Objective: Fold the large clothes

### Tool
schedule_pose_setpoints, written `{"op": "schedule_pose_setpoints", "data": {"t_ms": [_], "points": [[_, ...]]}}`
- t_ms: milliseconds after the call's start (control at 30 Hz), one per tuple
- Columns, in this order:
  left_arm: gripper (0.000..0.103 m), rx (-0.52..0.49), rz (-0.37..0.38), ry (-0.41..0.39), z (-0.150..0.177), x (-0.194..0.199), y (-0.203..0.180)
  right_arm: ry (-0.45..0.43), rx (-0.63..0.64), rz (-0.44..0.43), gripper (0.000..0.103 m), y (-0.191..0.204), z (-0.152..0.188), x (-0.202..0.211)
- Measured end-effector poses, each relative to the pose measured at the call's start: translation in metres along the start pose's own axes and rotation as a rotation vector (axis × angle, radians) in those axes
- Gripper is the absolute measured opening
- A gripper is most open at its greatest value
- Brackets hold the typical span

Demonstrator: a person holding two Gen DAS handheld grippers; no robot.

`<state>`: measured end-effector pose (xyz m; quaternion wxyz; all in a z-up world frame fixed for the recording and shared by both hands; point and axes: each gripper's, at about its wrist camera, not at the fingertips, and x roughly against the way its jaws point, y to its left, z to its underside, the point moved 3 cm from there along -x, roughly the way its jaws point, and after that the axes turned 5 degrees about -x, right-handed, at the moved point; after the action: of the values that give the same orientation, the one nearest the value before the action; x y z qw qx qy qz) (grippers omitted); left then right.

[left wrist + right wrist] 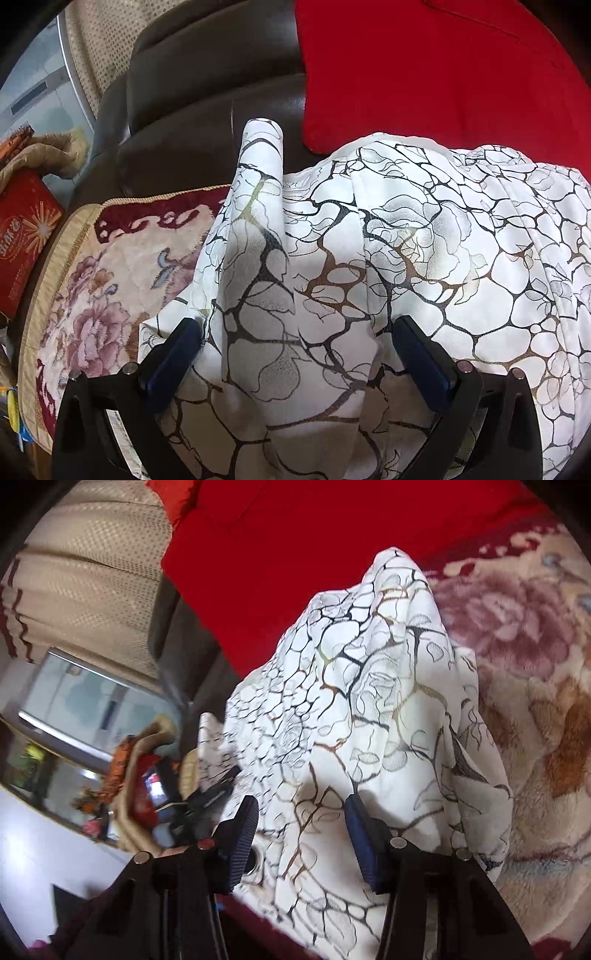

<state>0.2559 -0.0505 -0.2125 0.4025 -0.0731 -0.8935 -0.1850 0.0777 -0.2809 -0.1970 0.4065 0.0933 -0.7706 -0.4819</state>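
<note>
A large white garment with a black and gold vein print (388,251) lies bunched on a sofa, over a floral seat cover. My left gripper (295,325) is open, its jaws spread wide over a ridge of the cloth, with fabric between the blue pads (421,362). In the right wrist view the same garment (369,701) rises in a peak. My right gripper (301,812) is open, its jaws astride a fold of the cloth. The other gripper shows dimly at the left in the right wrist view (207,797).
A red cushion (424,66) leans on the brown leather sofa back (207,103) behind the garment. The floral seat cover (110,288) spreads to the left. A red box (26,236) and a beige curtain (92,583) stand beyond the sofa's end.
</note>
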Motion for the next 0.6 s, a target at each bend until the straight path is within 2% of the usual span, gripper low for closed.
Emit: {"op": "schedule_pose_setpoints", "data": {"t_ms": [67,200,300,600], "points": [[0.103,-0.02,-0.031,-0.01,0.0,0.003,-0.005,0.005,0.001,0.01,0.053,-0.003,0.0,0.005],[0.103,-0.049,-0.077,-0.032,-0.001,0.007,-0.013,0.01,-0.059,-0.032,0.053,-0.013,0.0,0.011],[0.103,-0.035,-0.062,-0.036,0.0,0.008,-0.011,0.009,-0.091,-0.047,0.053,-0.016,0.0,0.009],[0.103,-0.004,-0.022,-0.036,0.001,0.009,-0.003,-0.001,-0.115,0.035,0.054,-0.008,-0.01,-0.004]]}}
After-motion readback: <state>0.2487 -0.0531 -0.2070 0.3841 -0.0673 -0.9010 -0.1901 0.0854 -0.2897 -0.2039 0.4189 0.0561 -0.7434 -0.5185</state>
